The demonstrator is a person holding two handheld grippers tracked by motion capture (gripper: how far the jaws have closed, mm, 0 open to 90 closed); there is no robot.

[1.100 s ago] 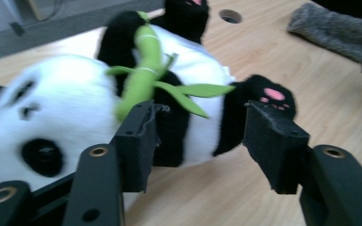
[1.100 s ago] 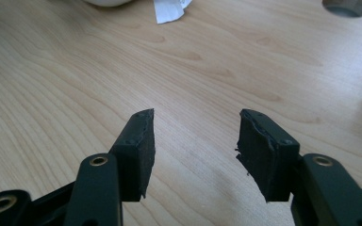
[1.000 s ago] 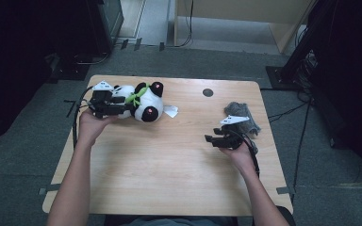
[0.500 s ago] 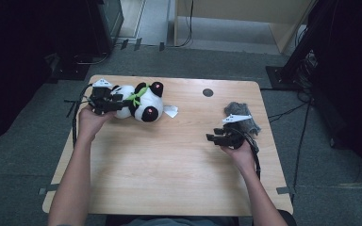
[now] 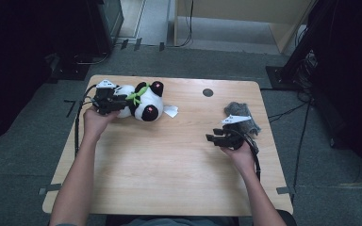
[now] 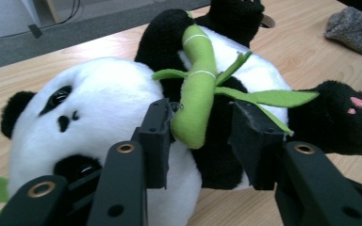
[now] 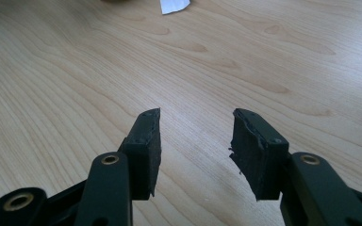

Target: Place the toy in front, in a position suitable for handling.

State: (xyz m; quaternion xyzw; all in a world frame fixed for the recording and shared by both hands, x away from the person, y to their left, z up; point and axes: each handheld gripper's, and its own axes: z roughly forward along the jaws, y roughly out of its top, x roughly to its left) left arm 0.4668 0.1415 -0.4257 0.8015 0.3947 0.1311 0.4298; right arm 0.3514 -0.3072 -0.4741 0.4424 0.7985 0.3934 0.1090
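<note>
Left gripper view: left hand-held gripper (image 6: 201, 141) jaws have just been closing around the green plush bamboo stalk (image 6: 195, 89) on the panda plush toy (image 6: 99, 122), which lies on its back at the bench's (image 5: 169, 174) far left. Stalk sits between the pads; firm contact cannot be told, narrow gaps visible either side. Right hand-held gripper (image 7: 195, 150) jaws, also just closing, remain partly open with nothing between them, hovering over bare wood near a grey knit cloth (image 5: 240, 115). Risk: pinching the thin stalk alone may let the toy dangle, twist or slip free, since the soft fabric compresses and the body is heavy.
</note>
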